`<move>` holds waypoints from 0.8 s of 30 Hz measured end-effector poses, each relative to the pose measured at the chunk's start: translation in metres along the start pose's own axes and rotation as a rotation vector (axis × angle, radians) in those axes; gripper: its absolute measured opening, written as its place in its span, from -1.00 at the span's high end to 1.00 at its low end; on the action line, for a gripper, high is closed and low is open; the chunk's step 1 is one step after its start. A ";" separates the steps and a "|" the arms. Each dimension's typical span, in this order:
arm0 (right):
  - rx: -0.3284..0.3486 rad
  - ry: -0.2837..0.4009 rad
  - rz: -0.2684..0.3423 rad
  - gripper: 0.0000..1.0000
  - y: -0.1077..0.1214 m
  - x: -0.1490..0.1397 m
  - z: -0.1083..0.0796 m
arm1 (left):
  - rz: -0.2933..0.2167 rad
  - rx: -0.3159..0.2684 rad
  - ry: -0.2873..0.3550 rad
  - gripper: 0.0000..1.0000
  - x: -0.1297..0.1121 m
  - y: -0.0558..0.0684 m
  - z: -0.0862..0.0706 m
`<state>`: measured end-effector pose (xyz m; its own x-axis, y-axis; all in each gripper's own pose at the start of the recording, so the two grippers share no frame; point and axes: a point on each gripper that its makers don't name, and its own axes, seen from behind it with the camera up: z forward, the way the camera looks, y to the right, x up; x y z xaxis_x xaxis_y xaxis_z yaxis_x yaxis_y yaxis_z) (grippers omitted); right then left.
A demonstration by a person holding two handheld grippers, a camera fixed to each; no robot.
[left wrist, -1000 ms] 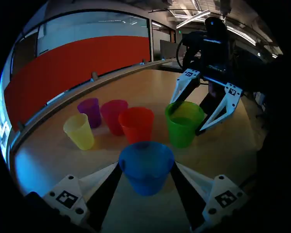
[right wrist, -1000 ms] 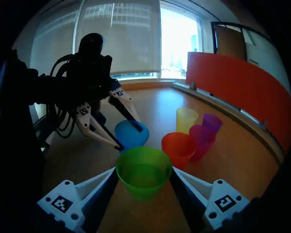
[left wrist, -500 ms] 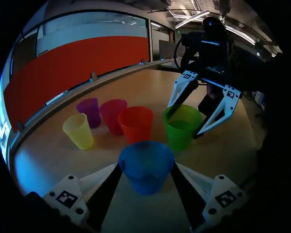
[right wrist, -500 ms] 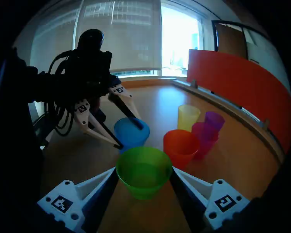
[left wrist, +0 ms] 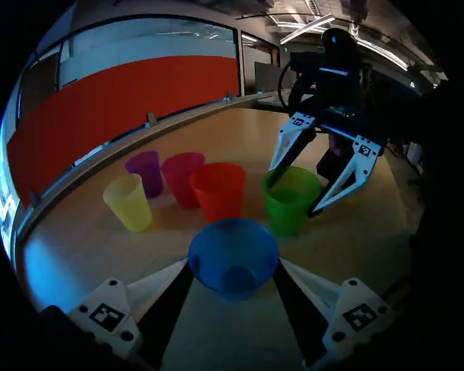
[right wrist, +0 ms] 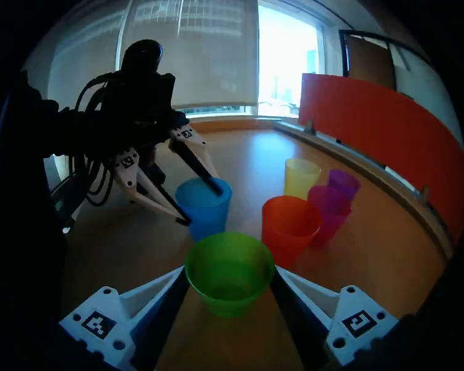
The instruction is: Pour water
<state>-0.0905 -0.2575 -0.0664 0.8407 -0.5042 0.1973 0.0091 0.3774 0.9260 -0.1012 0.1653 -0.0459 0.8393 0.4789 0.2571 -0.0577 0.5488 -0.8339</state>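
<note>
A blue cup sits between the fingers of my left gripper, which is shut on it and holds it above the wooden table. In the right gripper view that blue cup hangs in the left gripper, held by a person's arm. My right gripper is shut on a green cup with water in it. From the left gripper view the green cup is pinched by the right gripper just past the blue one.
An orange cup, a magenta cup, a purple cup and a yellow cup stand grouped on the table. A red partition runs along the table's far edge. Bright windows lie beyond the table.
The left gripper has lifted the blue cup a little and tipped it back, so its inside shows more. The green cup has risen slightly in the right gripper.
</note>
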 end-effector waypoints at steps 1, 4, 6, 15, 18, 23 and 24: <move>-0.001 0.000 0.001 -0.83 0.000 0.000 0.000 | 0.000 0.000 0.000 -0.72 0.000 0.000 0.000; -0.002 0.000 0.004 -0.83 0.001 -0.001 0.000 | 0.000 -0.001 0.000 -0.72 0.000 0.000 0.000; -0.003 -0.001 0.009 -0.83 0.001 -0.002 -0.001 | 0.001 -0.001 -0.001 -0.73 0.000 -0.001 0.000; -0.004 -0.004 0.021 -0.85 0.000 -0.004 -0.003 | 0.020 -0.005 -0.035 -0.73 -0.005 0.000 0.001; -0.004 -0.002 0.026 -0.85 -0.001 -0.004 -0.004 | 0.025 -0.004 -0.045 -0.74 -0.007 0.000 0.002; -0.002 0.001 0.039 -0.87 -0.002 -0.004 -0.005 | 0.029 0.001 -0.050 -0.75 -0.007 -0.001 0.001; -0.002 0.002 0.042 -0.87 -0.002 -0.004 -0.006 | 0.029 0.001 -0.051 -0.75 -0.007 -0.001 0.000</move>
<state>-0.0906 -0.2519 -0.0705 0.8416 -0.4863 0.2349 -0.0249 0.3994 0.9164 -0.1071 0.1617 -0.0467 0.8085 0.5291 0.2575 -0.0822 0.5348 -0.8409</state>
